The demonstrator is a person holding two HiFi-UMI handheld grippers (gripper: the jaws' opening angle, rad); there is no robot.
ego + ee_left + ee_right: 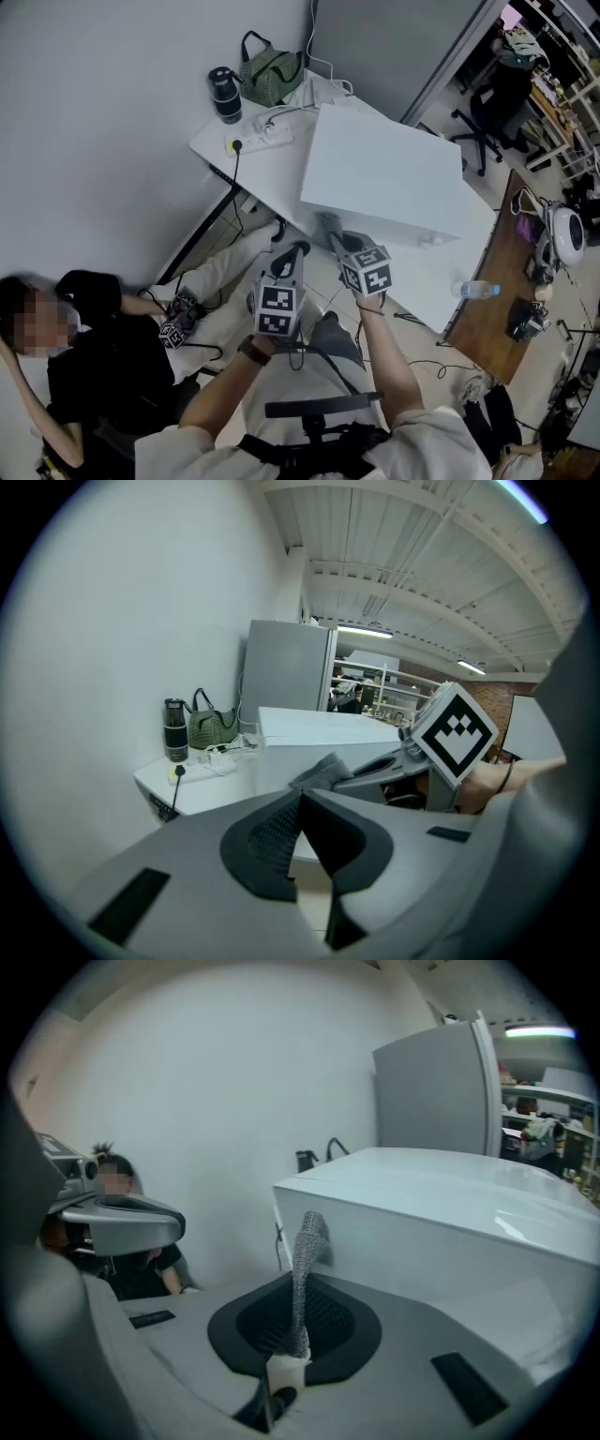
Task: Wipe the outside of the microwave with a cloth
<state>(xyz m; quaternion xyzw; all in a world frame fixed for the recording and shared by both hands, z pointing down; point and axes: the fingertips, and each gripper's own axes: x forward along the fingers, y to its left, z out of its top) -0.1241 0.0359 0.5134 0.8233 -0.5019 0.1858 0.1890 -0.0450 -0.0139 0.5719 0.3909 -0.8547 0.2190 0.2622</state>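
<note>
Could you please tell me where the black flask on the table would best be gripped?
Grip the black flask round its mid-body, probably coming sideways from the front edge of the table: it stands upright, with the wall behind and the green bag close beside it.

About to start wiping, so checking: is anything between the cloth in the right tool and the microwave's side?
Nothing visible does. The cloth, pinched in the right tool, stands with its tip right at the microwave's near wall; contact can't be confirmed. The left tool is off to the side, shut and empty.
</note>
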